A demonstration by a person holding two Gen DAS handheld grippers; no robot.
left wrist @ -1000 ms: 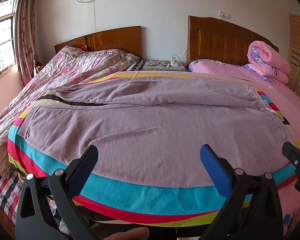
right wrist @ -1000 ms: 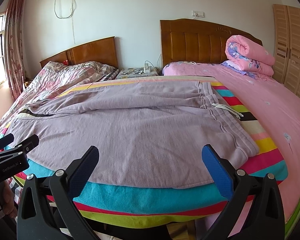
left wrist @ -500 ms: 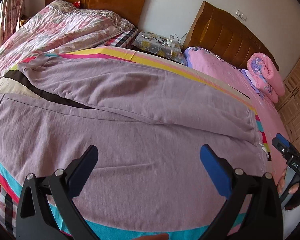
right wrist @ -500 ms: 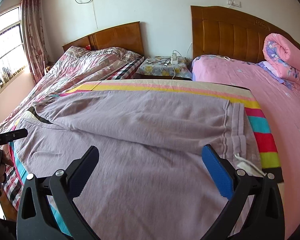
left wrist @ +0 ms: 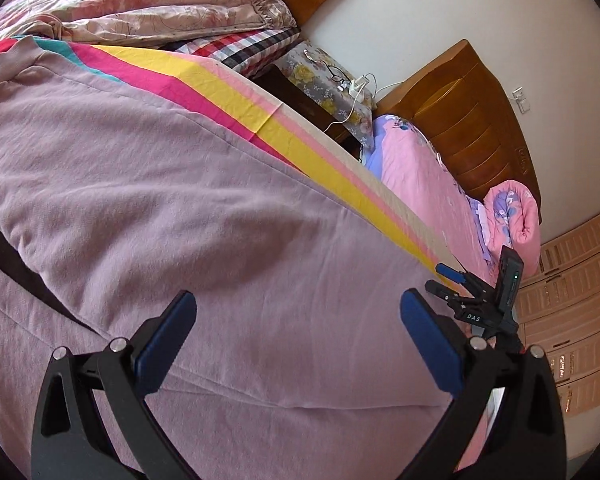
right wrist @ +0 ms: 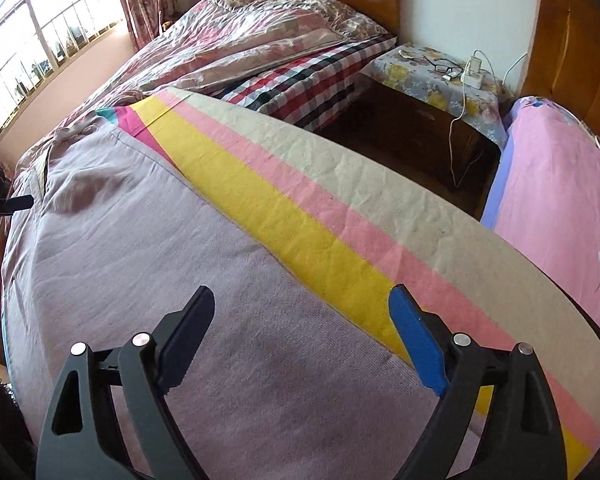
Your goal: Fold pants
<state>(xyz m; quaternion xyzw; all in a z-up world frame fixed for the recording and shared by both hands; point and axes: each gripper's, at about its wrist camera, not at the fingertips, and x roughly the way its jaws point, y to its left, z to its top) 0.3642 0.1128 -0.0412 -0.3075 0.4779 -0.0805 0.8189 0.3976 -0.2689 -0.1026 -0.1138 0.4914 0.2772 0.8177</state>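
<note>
Lilac sweatpants point(left wrist: 204, 216) lie spread flat on a striped sheet point(left wrist: 300, 136), also in the right wrist view point(right wrist: 148, 280). My left gripper point(left wrist: 298, 318) is open and empty, low over the middle of the fabric. My right gripper point(right wrist: 302, 312) is open and empty, over the far edge of the pants where they meet the yellow stripe point(right wrist: 284, 232). The right gripper also shows at the right of the left wrist view point(left wrist: 446, 278). The near part of the pants is hidden by the gripper bodies.
A rumpled floral quilt point(right wrist: 240, 36) covers the bed at the back left. A nightstand point(right wrist: 432, 80) with chargers and glasses stands between two wooden headboards. A pink bed point(right wrist: 560, 184) with a rolled quilt point(left wrist: 512, 220) is on the right, a wardrobe point(left wrist: 572, 320) beyond.
Both grippers have moved forward and down over the pants, toward the far edge. Both views have tilted. Both stay open.
</note>
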